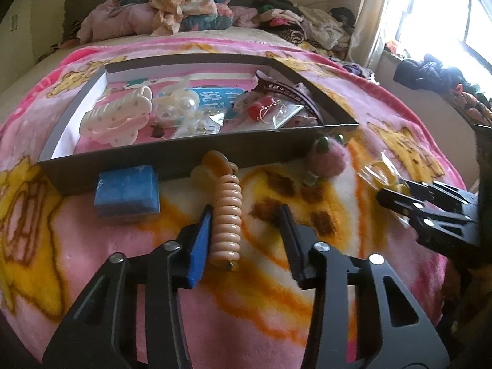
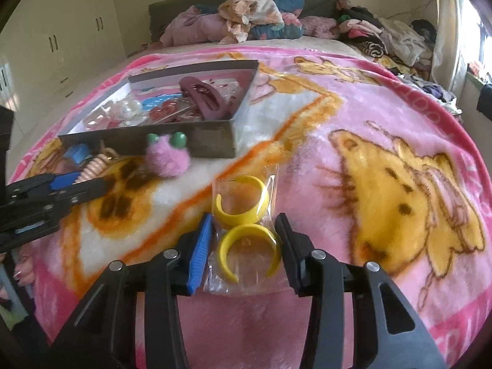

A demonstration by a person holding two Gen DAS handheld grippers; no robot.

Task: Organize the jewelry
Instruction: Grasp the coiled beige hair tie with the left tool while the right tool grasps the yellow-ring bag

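A peach spiral hair clip lies on the pink blanket between the fingers of my left gripper, which is open: the blue pad is at the clip's left side and the other finger stands clear of it. My right gripper is shut on a clear bag of yellow hoop earrings, its pads against the bag's two sides. The dark cardboard box behind holds hair claws, pearls and packets. In the right wrist view the left gripper sits at the far left by the clip.
A pink pom-pom with green eyes and a small blue box lie against the box's front wall. A maroon hair claw rests inside the box. Piled clothes fill the bed's far end; a window is at the right.
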